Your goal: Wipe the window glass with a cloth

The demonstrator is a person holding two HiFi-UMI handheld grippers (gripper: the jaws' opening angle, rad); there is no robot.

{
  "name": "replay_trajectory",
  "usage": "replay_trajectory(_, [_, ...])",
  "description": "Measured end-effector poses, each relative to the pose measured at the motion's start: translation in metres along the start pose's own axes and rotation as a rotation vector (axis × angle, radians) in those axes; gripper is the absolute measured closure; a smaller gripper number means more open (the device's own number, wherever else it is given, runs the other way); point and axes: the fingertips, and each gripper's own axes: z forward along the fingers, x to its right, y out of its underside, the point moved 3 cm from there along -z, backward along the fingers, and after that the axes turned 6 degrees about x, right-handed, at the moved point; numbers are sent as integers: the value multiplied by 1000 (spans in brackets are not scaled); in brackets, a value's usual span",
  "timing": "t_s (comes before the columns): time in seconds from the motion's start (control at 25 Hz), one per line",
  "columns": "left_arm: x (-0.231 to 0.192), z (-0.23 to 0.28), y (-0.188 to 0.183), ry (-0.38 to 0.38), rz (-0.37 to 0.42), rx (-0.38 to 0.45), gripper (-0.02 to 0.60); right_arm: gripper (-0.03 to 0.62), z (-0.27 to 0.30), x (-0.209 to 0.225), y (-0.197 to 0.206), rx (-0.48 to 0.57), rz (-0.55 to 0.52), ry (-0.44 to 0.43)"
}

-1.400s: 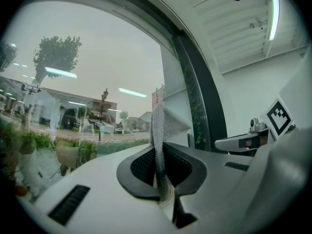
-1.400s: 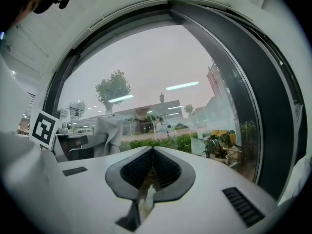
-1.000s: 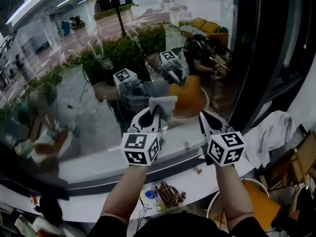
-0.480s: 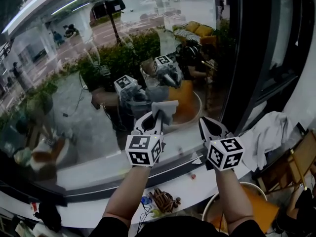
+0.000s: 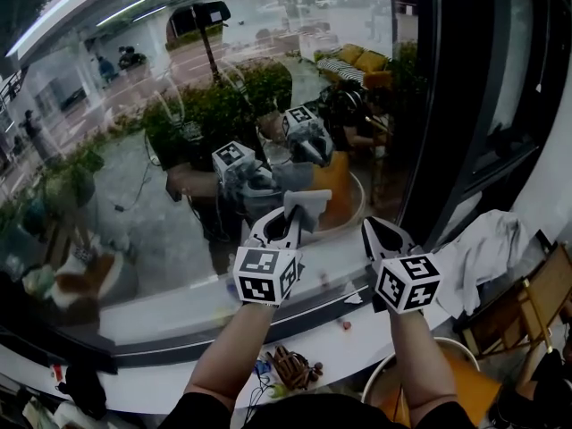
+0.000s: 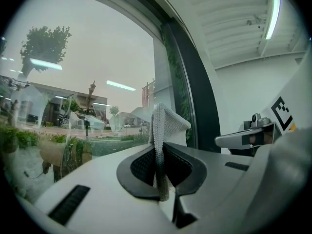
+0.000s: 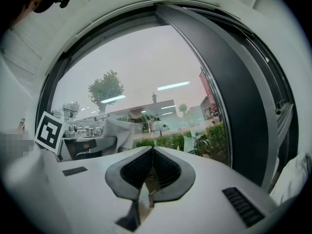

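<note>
My left gripper (image 5: 284,225) is shut on a grey cloth (image 5: 307,205) and holds it up close to the window glass (image 5: 134,150). I cannot tell whether cloth and glass touch. In the left gripper view the cloth (image 6: 165,126) stands folded out of the shut left gripper (image 6: 160,175), in front of the glass (image 6: 73,67). My right gripper (image 5: 382,234) hovers beside it on the right, shut with nothing held. Its own view shows the right gripper (image 7: 152,156) pointing at the glass (image 7: 146,77), with the cloth (image 7: 118,129) to its left.
A dark window frame (image 5: 456,105) runs upright on the right. A white sill (image 5: 170,307) lies below the glass, with small items on the ledge (image 5: 290,365) under it. A white garment (image 5: 487,256) hangs over a chair at right, above an orange round seat (image 5: 469,384).
Both grippers have drifted slightly right along the glass with my head following. The left stays shut on the cloth and the right stays shut.
</note>
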Motion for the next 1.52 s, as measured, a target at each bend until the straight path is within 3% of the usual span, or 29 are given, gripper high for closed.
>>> replay_trajectory(0.12, [2, 4, -2, 8, -5, 0, 565, 565, 3, 3, -2, -1, -1, -3])
replay_trajectory(0.32, [34, 55, 15, 8, -2, -19, 565, 566, 10, 63, 4, -9, 19, -17])
replay_trajectory(0.52, [-1, 3, -1, 15, -42, 23, 565, 565, 11, 3, 1, -9, 13, -17])
replay_trajectory(0.72, [20, 17, 18, -29, -28, 8, 565, 566, 16, 39, 17, -21, 48, -66])
replay_trajectory(0.96, [-1, -49, 20, -116, -19, 3, 565, 565, 27, -3, 40, -53, 80, -157])
replay_trajectory(1.16, [2, -97, 45, -217, -29, -34, 565, 565, 24, -18, 70, -86, 122, -237])
replay_trajectory(1.52, [-30, -281, 78, -398, -130, -70, 565, 566, -9, -164, 117, -144, 147, -389])
